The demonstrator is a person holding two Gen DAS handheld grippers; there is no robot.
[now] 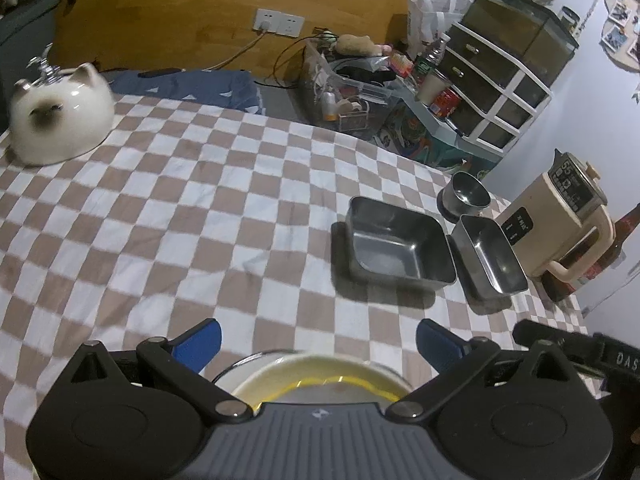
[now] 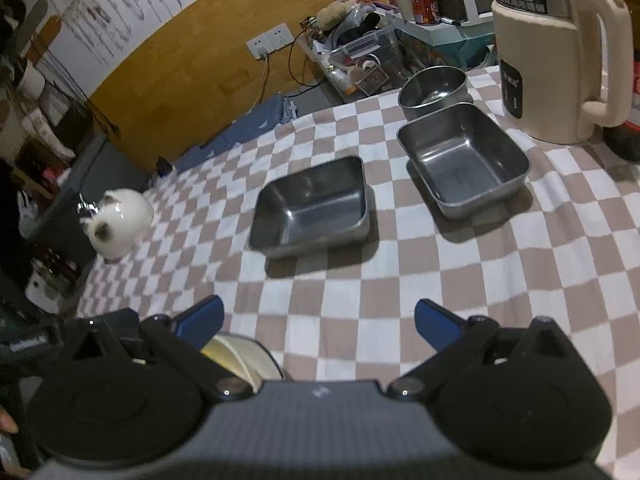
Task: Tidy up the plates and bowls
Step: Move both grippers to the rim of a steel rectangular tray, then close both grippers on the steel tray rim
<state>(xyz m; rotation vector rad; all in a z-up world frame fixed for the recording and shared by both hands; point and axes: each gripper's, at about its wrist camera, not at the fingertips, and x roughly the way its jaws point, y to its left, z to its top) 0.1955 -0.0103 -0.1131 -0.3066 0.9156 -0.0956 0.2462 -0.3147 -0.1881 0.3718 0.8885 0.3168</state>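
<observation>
While both grippers hang wide open with nothing between their blue pads, the sorting looks only partly done. The left gripper [image 1: 318, 340] sits just above a pale round dish with a yellow rim [image 1: 320, 376], which lies on the checkered table [image 1: 160, 220] right under the tool; the pads stand clear on either side of it, gripping nothing. From the right wrist view the same dish [image 2: 240, 356] peeks out at the lower left, beside the right gripper [image 2: 318, 320], which is equally empty and spread to its full width.

Further out, three steel pieces wait in a loose group near the cream kettle [image 2: 560, 60]: a rectangular steel tray [image 2: 310, 208] nearest, a second rectangular tray [image 2: 462, 160] just beyond it and apart from it, and a round steel bowl [image 2: 434, 90] touching or almost touching that second tray's far edge. None of them is nested in another; each stands on its own patch of cloth.

My read: the round dish seems set down, possibly part of a stack, though that is hidden. The two matching trays look like obvious candidates for stacking next, with the steel bowl still to be placed.
</observation>
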